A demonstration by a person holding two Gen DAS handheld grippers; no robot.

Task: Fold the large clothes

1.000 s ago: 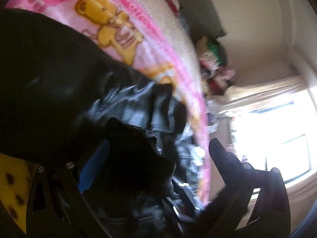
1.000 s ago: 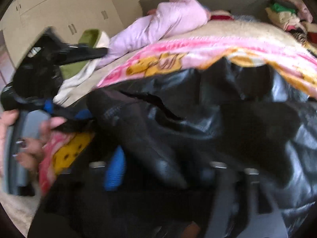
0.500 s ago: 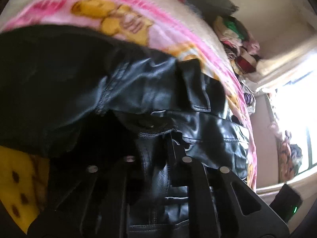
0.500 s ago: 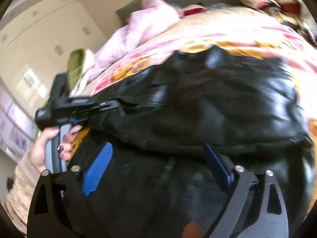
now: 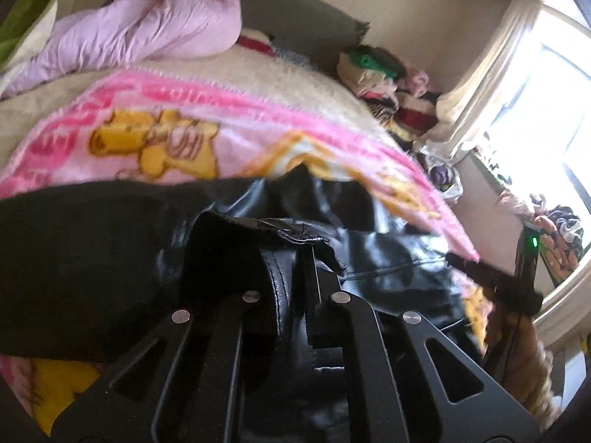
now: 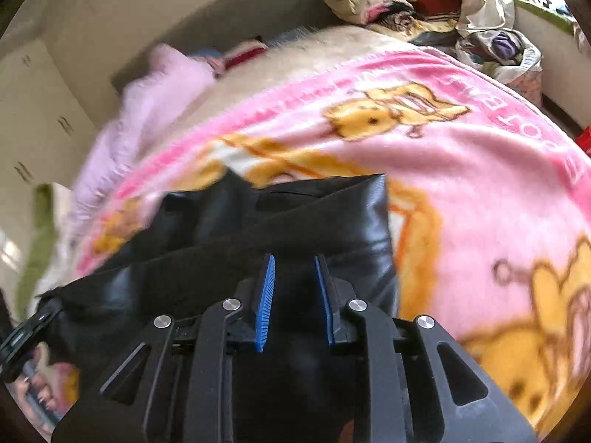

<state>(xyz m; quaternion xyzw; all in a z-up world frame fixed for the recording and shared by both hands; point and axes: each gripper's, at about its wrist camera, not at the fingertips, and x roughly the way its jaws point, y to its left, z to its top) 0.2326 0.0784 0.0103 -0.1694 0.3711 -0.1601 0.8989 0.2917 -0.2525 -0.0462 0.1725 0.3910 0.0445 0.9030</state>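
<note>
A black leather jacket point(image 5: 369, 251) lies across a pink cartoon blanket point(image 5: 184, 129) on the bed. My left gripper point(image 5: 291, 269) is shut on a bunched fold of the jacket, and its fingertips are buried in the leather. In the right wrist view the jacket point(image 6: 314, 214) ends in a squared corner just ahead of my right gripper point(image 6: 293, 258). Its jaws are closing, the blue pads point(image 6: 266, 295) stand a narrow gap apart over the black material, and their ribbed faces still show. A person's hand point(image 6: 37, 398) holds the left tool at the lower left.
A lilac garment point(image 5: 147, 26) lies heaped at the head of the bed. Folded clothes point(image 5: 380, 74) and bags pile up in the far corner beside a bright window point(image 5: 554, 129). Pale cupboards point(image 6: 37, 110) line the wall on the left.
The left jaws went from wide open to shut on the jacket, and that view rolled upright. The right gripper swept across the jacket to its corner and its pads drew close together.
</note>
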